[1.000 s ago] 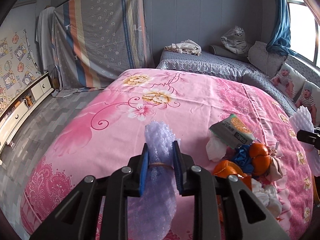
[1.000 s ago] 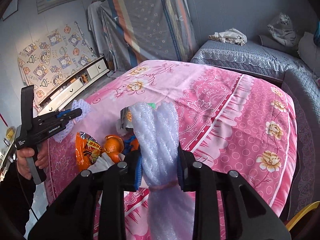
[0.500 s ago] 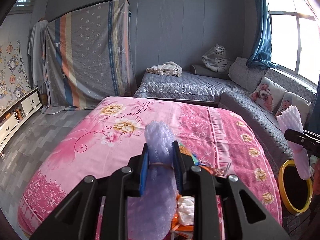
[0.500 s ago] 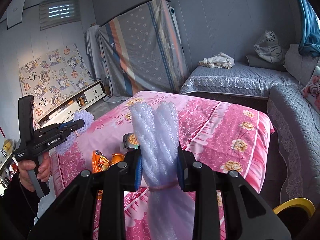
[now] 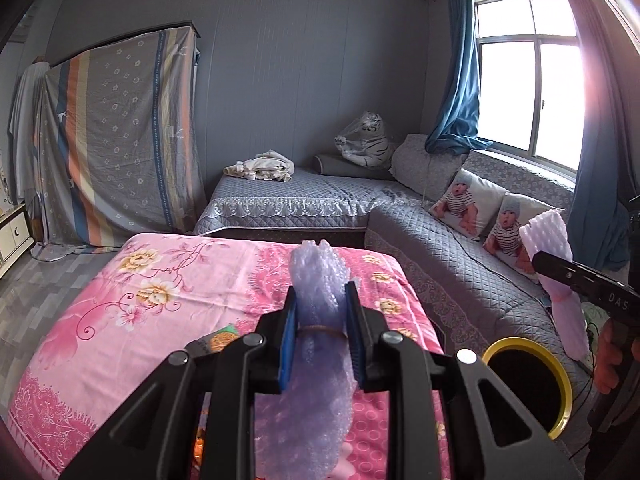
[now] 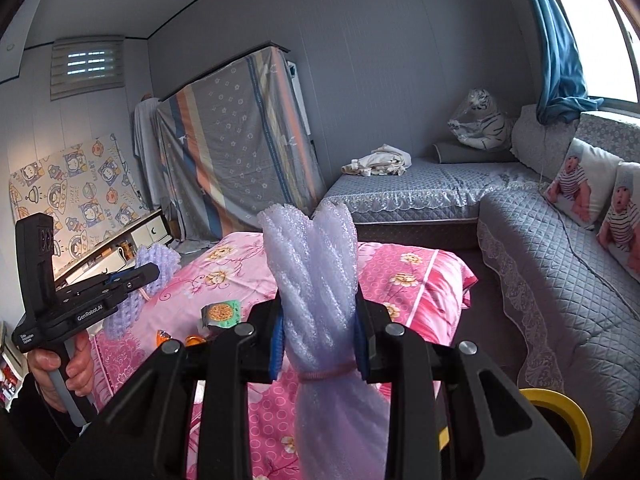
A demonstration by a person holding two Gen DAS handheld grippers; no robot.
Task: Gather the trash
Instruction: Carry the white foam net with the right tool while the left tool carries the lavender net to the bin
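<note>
Clamping a lilac bubble-wrap bundle (image 5: 320,320), the left hand-held gripper (image 5: 321,334) has its blue pads (image 5: 289,340) closed tight on the roll where a rubber band cinches it, above the near edge of the pink floral bed (image 5: 160,304). A snack packet (image 5: 216,340) lies on the bed just left of the gripper. A yellow-rimmed bin (image 5: 528,384) stands past the bed's right edge, by the grey sofa (image 5: 460,264).

From the right wrist, the right hand-held gripper (image 6: 319,338) is closed on a white foam-wrap bundle (image 6: 316,280) tied with a pink band. The same packet (image 6: 221,314) and orange wrappers (image 6: 180,338) sit on the bed (image 6: 412,280) near its left edge. The bin (image 6: 560,408) shows at lower right.
</note>
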